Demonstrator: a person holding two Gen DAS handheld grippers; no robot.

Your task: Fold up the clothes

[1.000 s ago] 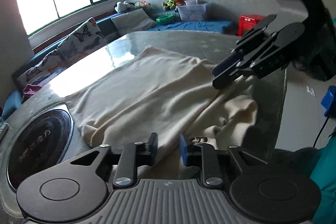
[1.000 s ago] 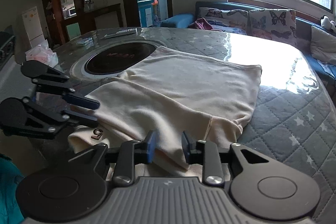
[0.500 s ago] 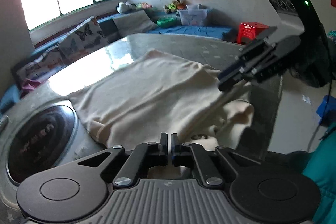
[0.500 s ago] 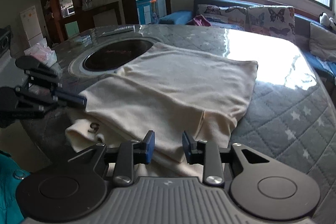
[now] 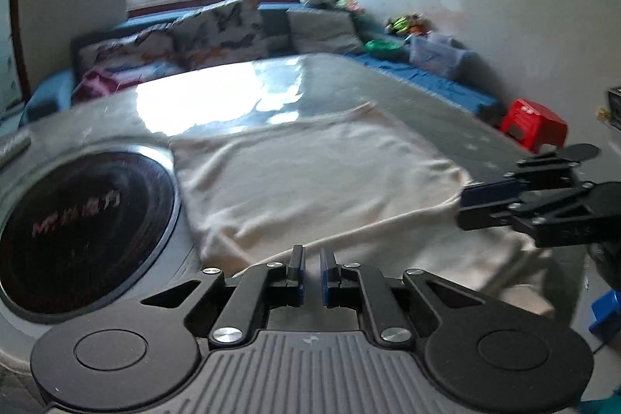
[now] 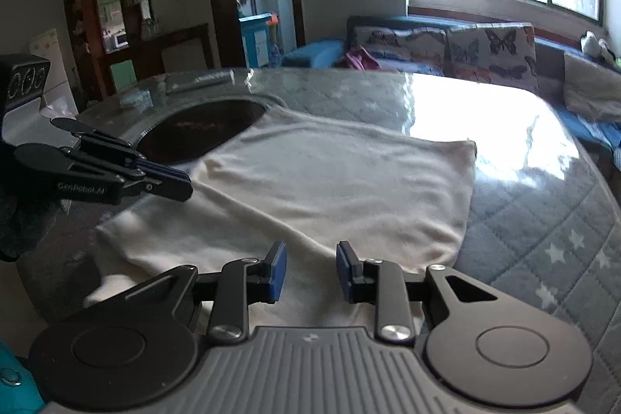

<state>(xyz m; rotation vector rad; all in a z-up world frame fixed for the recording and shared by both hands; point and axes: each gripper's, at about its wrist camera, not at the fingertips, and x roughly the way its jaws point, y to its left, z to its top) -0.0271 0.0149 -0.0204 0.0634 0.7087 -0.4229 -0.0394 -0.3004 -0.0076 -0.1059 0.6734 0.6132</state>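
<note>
A cream garment (image 6: 333, 189) is spread across the middle of the frame on the quilted worktop (image 6: 543, 220), its upper-left corner overlapping a dark round hob (image 6: 202, 132). The left gripper (image 5: 311, 272) is seen nearly closed with a thin gap and no cloth visibly pinched; the right gripper (image 6: 310, 270) is held open over the near hem. Only one layer may be caught, and the overhanging near edge could be dragged off the worktop.

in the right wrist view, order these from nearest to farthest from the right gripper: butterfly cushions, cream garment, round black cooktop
1. Cream garment: right under and ahead of the right gripper.
2. Round black cooktop: ahead to the left, set in the table, the garment's far corner over its rim.
3. Butterfly cushions: on the sofa beyond the table, under the window.
</note>
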